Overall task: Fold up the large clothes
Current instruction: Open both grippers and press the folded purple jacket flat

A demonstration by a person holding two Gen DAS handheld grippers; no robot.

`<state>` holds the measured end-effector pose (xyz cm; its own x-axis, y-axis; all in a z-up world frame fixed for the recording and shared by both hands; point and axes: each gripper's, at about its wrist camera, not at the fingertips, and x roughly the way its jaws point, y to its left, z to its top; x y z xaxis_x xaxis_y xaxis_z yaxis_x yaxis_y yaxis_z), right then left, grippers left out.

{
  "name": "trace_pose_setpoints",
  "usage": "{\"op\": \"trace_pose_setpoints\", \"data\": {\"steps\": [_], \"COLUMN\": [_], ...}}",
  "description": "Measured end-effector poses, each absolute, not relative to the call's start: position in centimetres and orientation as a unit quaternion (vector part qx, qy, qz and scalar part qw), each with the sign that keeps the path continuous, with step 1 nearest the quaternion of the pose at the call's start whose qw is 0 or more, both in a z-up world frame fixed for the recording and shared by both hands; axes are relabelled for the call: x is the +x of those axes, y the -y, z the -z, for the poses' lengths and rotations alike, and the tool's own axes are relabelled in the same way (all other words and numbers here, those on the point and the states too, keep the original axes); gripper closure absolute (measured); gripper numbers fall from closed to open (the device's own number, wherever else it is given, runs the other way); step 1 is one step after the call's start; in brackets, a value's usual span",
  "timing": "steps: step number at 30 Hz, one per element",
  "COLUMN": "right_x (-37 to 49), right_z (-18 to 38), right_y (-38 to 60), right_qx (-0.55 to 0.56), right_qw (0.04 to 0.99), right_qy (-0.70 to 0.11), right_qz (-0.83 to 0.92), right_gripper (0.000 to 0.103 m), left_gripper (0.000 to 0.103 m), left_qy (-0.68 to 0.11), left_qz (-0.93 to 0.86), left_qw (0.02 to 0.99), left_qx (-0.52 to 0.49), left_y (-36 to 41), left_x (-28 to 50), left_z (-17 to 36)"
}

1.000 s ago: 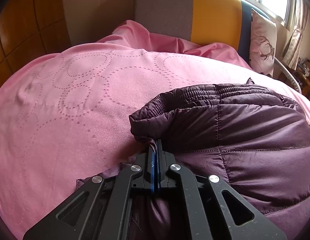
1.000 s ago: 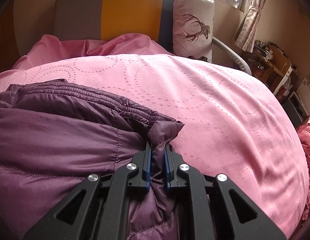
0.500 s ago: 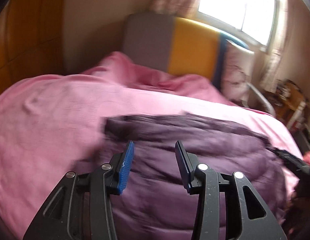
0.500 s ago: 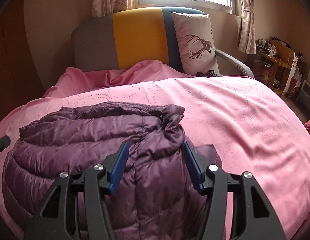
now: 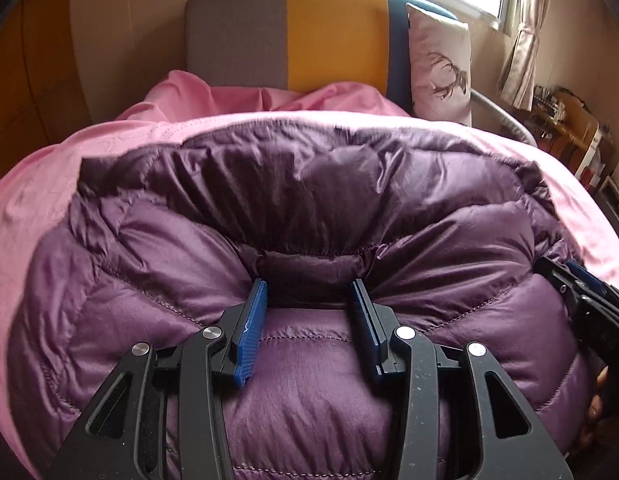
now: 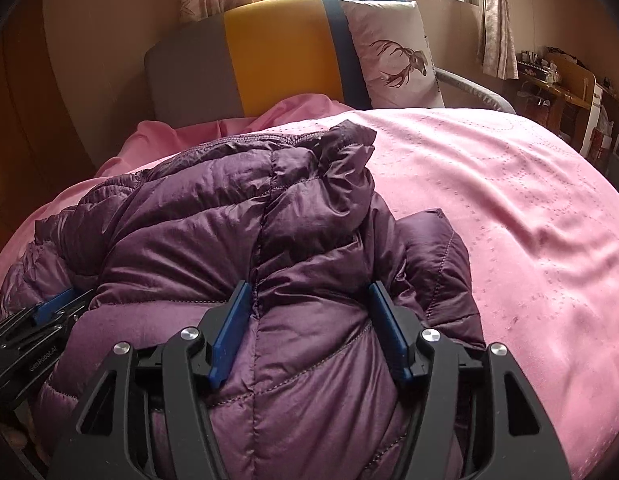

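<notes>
Found the purple down jacket [image 5: 309,208] heaped in a puffy bundle on the pink bed [image 5: 49,184], close to its near edge and well short of the headboard [image 5: 309,32]. Caught the left gripper [image 5: 309,286] with jaws spread, having just been opening, nosed down into the padding with a bulge of quilting between them but pinching nothing. Same story for the right gripper [image 6: 307,290] at the bundle's right end: jaws spread, just opened too, straddling a hump of fabric without clamping it. Judged the main risk plain enough: with both grips let go, a springy, air-filled, slippery shell likely to puff up and unfold itself. Worried also about the collar corner [image 6: 349,136] poking up toward the headboard and the loose flap [image 6: 433,248] lying on the cover at the right, both liable to slide out of the fold. Reckoned a fresh grab on so fat a stack might have snagged only the top layer and peeled it away. Could not see the bundle's near edge, hidden under the gripper bodies. Could not find the sleeves, nor count the layers. Made out only fingertips of a hand [image 5: 593,412] at the right edge of the left view. Could not tell whether the pads brushed the fabric.
</notes>
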<state>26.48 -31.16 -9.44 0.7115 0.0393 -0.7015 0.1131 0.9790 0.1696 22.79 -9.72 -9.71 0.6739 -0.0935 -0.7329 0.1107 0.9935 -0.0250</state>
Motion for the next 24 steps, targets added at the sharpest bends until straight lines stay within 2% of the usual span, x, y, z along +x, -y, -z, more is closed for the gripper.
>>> {"op": "trace_pose_setpoints", "data": {"steps": [5,7,8,10,12,15,17,24], "right_x": [26.5,26.1,25.8,24.8,23.5,21.5,20.6,18.1], "right_z": [9.3,8.7,8.3,7.3,6.4,5.7,5.8,7.4], "right_y": [31.6,32.1,32.3,33.0,33.6,34.9,35.9,37.2], "right_qx": [0.109,0.118,0.128,0.148,0.161,0.188,0.207,0.252], "right_qw": [0.916,0.913,0.912,0.913,0.916,0.914,0.909,0.886], "right_qy": [-0.386,-0.391,-0.39,-0.381,-0.368,-0.36,-0.361,-0.388], "right_qz": [0.014,0.002,-0.004,-0.013,-0.01,0.0,0.002,-0.02], "right_gripper": [0.042,0.037,0.031,0.024,0.017,0.013,0.012,0.01], "left_gripper": [0.061,0.061,0.06,0.049,0.045,0.043,0.034,0.034], "left_qy": [-0.401,-0.401,-0.399,-0.392,-0.382,-0.36,-0.348,-0.33], "left_qz": [0.05,0.053,0.054,0.057,0.06,0.059,0.056,0.039], "left_qw": [0.915,0.914,0.915,0.918,0.922,0.931,0.936,0.943], "left_qx": [0.021,0.018,0.021,0.016,0.009,0.014,0.01,-0.004], "left_y": [9.9,9.6,9.7,9.5,9.0,8.5,7.7,4.6], "left_x": [23.0,22.9,22.6,21.7,20.8,18.8,17.6,14.5], "left_z": [10.6,10.0,9.5,8.3,7.3,5.9,5.2,4.0]}}
